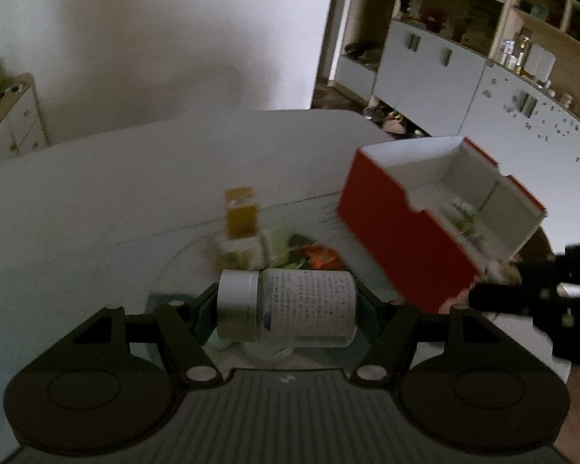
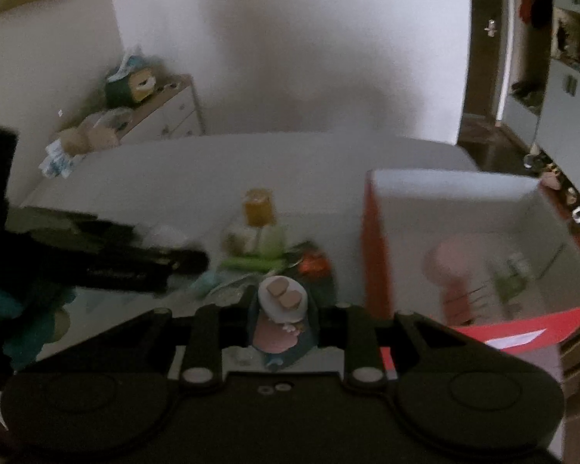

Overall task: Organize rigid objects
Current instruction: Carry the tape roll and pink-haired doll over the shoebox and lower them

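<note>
We see the white surface (image 1: 135, 178) spreading wide under everything, its far edge curving against a pale wall. On its right side stands the red box (image 1: 398, 232), open at the top with a white lining; in the right wrist view the same box (image 2: 375, 255) fills the right half, and a pinkish item and something green and blurred lie inside it. Near the middle of the surface sits a small heap of packets, green and orange, too blurred for us to name, with a yellow-capped bottle (image 1: 241, 212) upright at its far side.

Our left gripper (image 1: 286, 309) pinches a white jar (image 1: 307, 303) lying sideways between its fingers, the silver lid to the left and the printed label facing us, held above the surface just left of the red box.

Our right gripper (image 2: 282, 321) is closed on a small figurine (image 2: 280, 309), pink and white with a dark teal back, held upright just left of the box's red wall.
</note>
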Action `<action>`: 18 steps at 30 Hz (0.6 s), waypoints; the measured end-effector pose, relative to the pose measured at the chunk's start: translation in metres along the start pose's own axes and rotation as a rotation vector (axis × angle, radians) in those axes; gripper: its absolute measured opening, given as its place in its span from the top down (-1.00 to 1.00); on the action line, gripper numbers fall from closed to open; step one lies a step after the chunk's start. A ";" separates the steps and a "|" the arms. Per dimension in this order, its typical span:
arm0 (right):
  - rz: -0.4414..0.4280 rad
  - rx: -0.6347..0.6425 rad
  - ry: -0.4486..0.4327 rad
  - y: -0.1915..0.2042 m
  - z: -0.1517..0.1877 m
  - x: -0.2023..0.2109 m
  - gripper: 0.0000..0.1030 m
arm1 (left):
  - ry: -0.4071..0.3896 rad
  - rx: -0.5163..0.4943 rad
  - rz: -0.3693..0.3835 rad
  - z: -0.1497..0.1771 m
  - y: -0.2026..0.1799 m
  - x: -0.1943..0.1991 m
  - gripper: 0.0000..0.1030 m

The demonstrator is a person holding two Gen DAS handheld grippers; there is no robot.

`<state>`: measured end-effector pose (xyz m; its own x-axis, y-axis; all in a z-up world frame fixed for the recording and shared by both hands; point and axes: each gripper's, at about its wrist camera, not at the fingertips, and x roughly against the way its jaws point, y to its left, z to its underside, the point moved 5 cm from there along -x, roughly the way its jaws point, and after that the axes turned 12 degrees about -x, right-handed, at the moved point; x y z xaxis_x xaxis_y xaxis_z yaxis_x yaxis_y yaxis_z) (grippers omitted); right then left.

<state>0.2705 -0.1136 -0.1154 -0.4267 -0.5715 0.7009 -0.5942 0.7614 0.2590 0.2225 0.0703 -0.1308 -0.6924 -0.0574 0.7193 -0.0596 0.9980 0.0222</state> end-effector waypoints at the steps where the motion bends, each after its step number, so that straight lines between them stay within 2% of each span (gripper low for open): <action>1: 0.007 -0.009 -0.009 -0.007 -0.005 0.004 0.51 | -0.003 -0.007 0.004 -0.004 -0.005 0.001 -0.36; 9: 0.059 -0.042 -0.081 -0.063 -0.039 0.022 0.51 | -0.021 -0.057 0.021 -0.042 -0.047 -0.003 -0.36; 18: 0.086 -0.076 -0.101 -0.126 -0.058 0.023 0.51 | -0.028 -0.117 0.032 -0.076 -0.100 -0.025 -0.36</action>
<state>0.3756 -0.2049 -0.0937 -0.5426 -0.5285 0.6529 -0.5008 0.8275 0.2537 0.3007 -0.0260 -0.0983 -0.7124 -0.0244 0.7014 0.0464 0.9956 0.0817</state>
